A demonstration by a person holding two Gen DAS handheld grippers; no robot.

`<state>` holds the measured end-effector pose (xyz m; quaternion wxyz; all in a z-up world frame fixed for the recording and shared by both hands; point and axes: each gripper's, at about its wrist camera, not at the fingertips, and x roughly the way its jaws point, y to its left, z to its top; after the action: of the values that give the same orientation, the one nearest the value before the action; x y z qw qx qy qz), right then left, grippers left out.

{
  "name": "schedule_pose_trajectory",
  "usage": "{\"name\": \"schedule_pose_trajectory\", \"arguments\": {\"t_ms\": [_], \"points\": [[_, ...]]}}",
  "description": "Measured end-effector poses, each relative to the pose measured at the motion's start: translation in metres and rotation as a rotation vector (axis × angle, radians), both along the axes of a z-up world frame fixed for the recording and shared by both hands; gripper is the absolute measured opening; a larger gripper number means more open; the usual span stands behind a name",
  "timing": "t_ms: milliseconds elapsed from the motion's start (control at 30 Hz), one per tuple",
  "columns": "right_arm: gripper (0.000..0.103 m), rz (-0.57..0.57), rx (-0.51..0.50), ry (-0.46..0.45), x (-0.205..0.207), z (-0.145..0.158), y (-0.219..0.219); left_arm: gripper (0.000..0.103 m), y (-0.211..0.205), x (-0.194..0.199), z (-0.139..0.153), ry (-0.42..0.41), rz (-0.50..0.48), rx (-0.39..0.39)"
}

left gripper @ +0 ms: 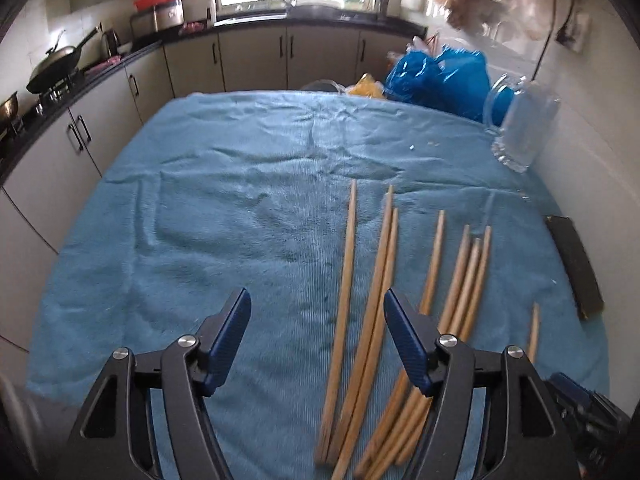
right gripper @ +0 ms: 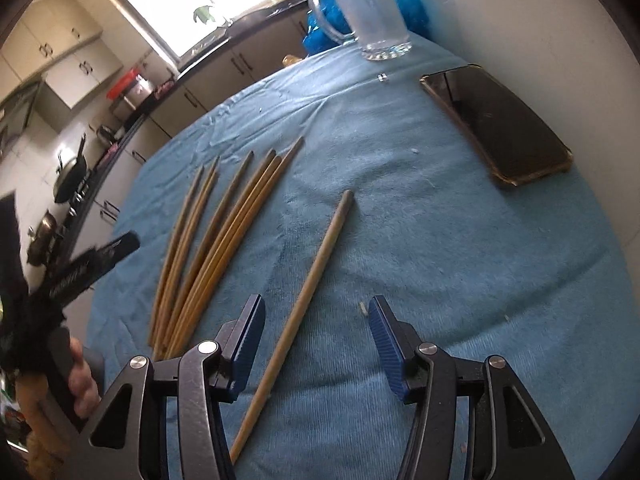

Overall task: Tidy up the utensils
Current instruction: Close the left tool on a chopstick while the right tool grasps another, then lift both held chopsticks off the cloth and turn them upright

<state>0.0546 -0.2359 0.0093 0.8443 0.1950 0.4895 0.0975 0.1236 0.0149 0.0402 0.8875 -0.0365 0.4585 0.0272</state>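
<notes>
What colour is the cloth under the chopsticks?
Light blue cloth under the chopsticks; the left wrist view shows it best.

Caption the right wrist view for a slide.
Open right gripper above a lone chopstick on the blue towel, beside a chopstick bundle, phone and glass mug.

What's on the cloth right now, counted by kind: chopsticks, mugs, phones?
chopsticks: 8 (7 in a loose group, 1 lying apart)
mug: 1
phone: 1
Total: 10
</notes>
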Motion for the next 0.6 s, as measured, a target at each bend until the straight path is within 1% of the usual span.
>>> {"name": "schedule_pose_trajectory", "arguments": {"t_ms": [100,133,200,233,267,300,333,367,400,433,500,600], "points": [[0.058,0.014,-0.037,0.005,0.009,-0.004,0.006,0.067,-0.005,0.014,-0.013,0.031,-0.007,0.031],[0.058,0.016,-0.049,0.002,0.011,-0.004,0.008,0.063,-0.007,0.018,-0.018,0.044,-0.011,0.044],[0.058,0.027,-0.093,0.000,0.016,-0.003,0.012,0.052,-0.007,0.025,-0.027,0.077,-0.015,0.048],[0.057,0.031,-0.114,-0.002,0.017,-0.002,0.015,0.043,-0.006,0.027,-0.033,0.099,-0.009,0.042],[0.053,0.034,-0.138,-0.005,0.018,-0.002,0.017,0.034,-0.005,0.027,-0.032,0.079,-0.006,0.045],[0.047,0.035,-0.159,-0.007,0.019,-0.002,0.020,0.029,-0.006,0.027,-0.032,0.080,-0.009,0.047],[0.042,0.035,-0.198,-0.012,0.019,-0.002,0.023,0.018,-0.006,0.027,-0.031,0.078,-0.015,0.052],[0.029,0.035,-0.229,-0.013,0.020,-0.002,0.025,0.006,-0.006,0.027,-0.031,0.085,-0.018,0.048],[0.019,0.034,-0.252,-0.013,0.022,-0.002,0.027,0.006,-0.006,0.026,-0.031,0.090,-0.016,0.044],[0.015,0.033,-0.266,-0.017,0.022,-0.002,0.028,0.006,-0.005,0.025,-0.031,0.093,-0.015,0.032],[0.014,0.032,-0.270,-0.019,0.022,-0.002,0.026,0.006,-0.001,0.021,-0.031,0.102,-0.010,0.005],[0.013,0.036,-0.259,-0.015,0.019,-0.001,0.024,0.006,0.008,0.008,-0.030,0.127,0.000,-0.072]]}}
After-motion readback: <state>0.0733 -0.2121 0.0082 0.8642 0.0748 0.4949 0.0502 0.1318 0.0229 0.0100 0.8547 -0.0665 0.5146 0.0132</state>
